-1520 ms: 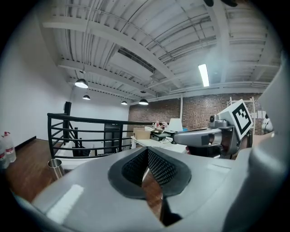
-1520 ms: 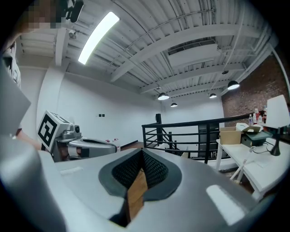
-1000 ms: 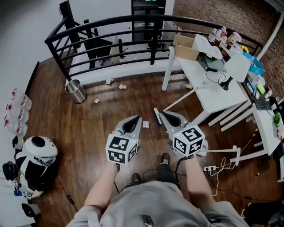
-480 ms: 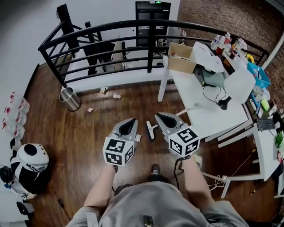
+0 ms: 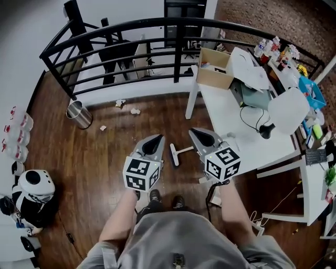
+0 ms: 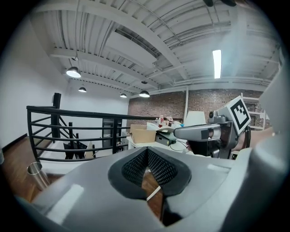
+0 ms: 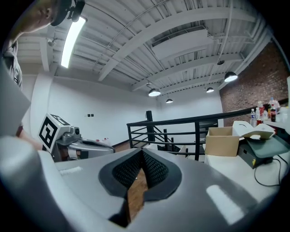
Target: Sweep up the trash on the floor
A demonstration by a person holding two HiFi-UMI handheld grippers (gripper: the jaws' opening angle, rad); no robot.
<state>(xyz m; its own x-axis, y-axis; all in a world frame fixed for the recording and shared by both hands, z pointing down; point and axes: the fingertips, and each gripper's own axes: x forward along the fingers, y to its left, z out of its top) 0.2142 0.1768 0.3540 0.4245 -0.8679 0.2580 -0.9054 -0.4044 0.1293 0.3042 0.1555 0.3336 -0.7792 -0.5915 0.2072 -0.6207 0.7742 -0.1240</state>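
Only the head view shows the trash: paper scraps on the wooden floor, at 11 o'clock from the left gripper and near the metal bin. Both gripper views look above it, to the railing. The jaws of the left gripper and the right gripper are pressed together and hold nothing. A white T-shaped tool lies on the floor between them. The white table stands at 2 o'clock.

Loft office or lab mezzanine: black railing, brick wall, wood floor, white tabletop with cardboard box, cables, bottles; exposed ceiling beams, pendant lamps overhead.
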